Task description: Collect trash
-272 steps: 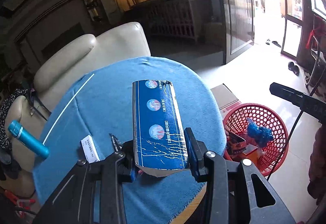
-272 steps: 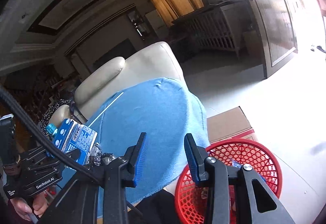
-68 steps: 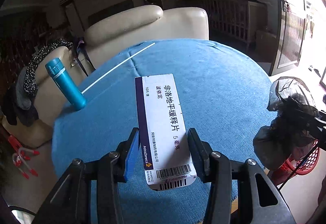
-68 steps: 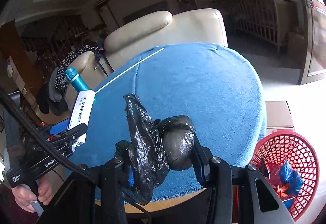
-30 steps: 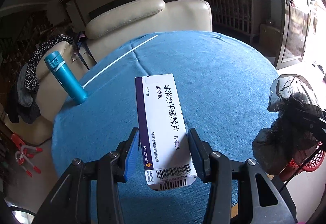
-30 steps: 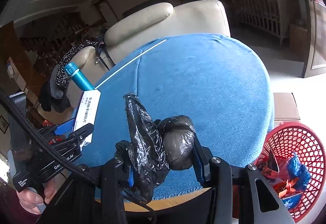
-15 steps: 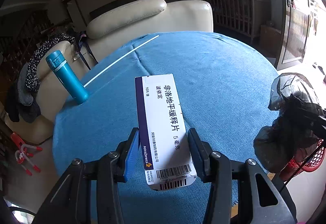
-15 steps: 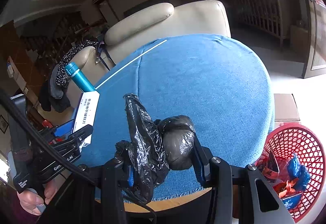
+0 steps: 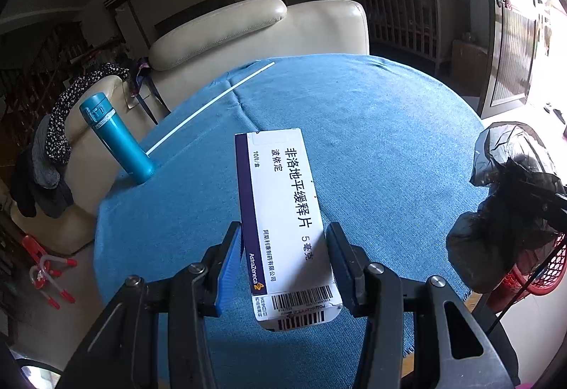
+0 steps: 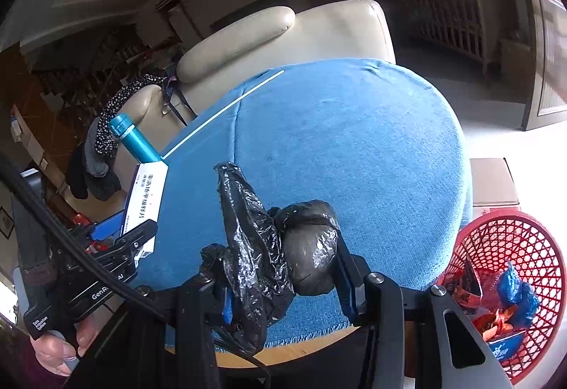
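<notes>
Blue-clothed round tabletop (image 10: 354,148) is the landmark; red basket (image 10: 514,247) sits below its right edge. Right tongs (image 10: 283,279) clamp a black bag (image 10: 269,247) above the near edge; left tongs (image 9: 285,265) grip a medicine box (image 9: 283,212) above it. Risk: loose bag slips out before reaching the basket.
</notes>
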A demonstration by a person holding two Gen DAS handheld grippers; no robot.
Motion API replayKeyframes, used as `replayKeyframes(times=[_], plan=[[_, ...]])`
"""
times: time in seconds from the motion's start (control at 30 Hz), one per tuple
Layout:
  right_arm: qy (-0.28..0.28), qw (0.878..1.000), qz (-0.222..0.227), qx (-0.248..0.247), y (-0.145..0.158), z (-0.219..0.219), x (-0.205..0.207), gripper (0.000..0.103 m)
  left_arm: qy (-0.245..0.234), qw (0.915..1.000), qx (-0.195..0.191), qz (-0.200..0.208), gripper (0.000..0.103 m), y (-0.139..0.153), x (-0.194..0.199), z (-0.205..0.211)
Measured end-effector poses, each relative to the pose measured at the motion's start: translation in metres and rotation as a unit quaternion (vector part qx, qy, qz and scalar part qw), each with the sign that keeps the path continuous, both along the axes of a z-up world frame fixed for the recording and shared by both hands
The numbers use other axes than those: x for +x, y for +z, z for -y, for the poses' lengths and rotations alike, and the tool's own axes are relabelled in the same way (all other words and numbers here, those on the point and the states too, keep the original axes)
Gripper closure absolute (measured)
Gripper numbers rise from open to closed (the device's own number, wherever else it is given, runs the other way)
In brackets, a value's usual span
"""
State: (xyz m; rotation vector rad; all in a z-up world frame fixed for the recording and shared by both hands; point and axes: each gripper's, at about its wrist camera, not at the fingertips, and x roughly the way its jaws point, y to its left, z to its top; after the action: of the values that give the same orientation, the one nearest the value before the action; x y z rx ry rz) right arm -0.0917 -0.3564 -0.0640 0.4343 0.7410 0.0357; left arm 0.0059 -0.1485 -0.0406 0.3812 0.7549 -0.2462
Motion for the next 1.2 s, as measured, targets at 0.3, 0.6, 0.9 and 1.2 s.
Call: replayKeyframes(times=[0.3,0.6,0.9,1.2], plan=[[-0.001,1.0,-0.008,-0.003,-0.004,-0.003,0.002,0.056,0.0,0.9995,-0.007,-0.032,0.053,-0.013,0.006,-0.005],[0.005,0.995,-0.101,0.005,-0.057,-0.008,0.037,0.054,0.028,0.9849,-0.019,-0.17,0.053,-0.07,0.031,-0.029],[0.008,0.996,-0.082,0.047,-0.058,-0.007,0.073,0.036,0.032,0.9781,-0.069,-0.194,0.043,-0.071,0.034,-0.054],[-0.04,0.982,-0.089,0.162,-0.062,0.035,0.04,0.036,0.026,0.9679,-0.108,-0.225,0.041,-0.077,0.035,-0.057]])
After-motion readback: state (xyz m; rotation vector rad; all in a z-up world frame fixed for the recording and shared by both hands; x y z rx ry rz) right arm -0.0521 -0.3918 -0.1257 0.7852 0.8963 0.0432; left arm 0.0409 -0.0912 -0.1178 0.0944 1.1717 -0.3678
